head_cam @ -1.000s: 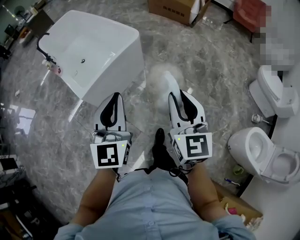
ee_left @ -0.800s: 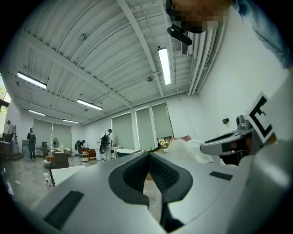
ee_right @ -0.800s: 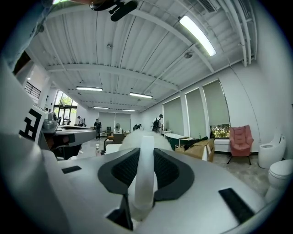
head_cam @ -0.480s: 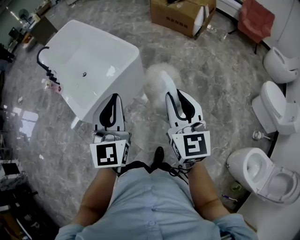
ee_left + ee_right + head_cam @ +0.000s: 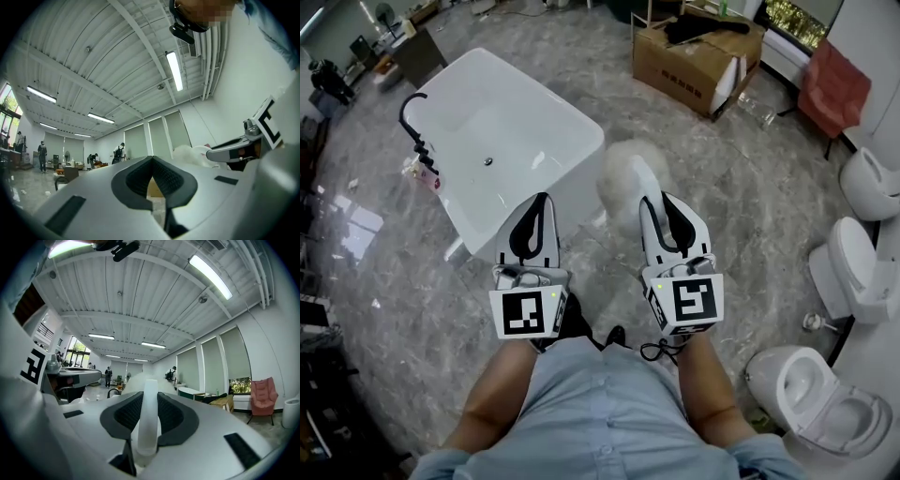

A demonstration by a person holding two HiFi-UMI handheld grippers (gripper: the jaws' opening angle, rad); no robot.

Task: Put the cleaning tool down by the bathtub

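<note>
Where the cleaning tool is: the cleaning tool (image 5: 624, 176) is held in the right gripper (image 5: 660, 201), up off the floor (image 5: 750, 187), and is not yet put down.
Right gripper: its jaws are pinched on the tool's white handle (image 5: 147, 413), which is seen standing between the dark pads.
Left gripper: the left gripper (image 5: 538, 199) is pressed together at its tips, and nothing is held in it.
Bathtub: the bathtub (image 5: 553, 98) is seen ahead and to the left of the right gripper, and its near right corner is the closest part.
Long way of the tool: the tool is pointed straight ahead from the jaws, with the fluffy white head in front, just beside that corner in the head view.
Nearer hand: the left gripper is closer to the bathtub, but the tool is carried by the right one.
Hands: both grippers are held out flat, side by side, in front of the body.
Next move: the tool probably has to be lowered to the floor by that corner and let go.
</note>
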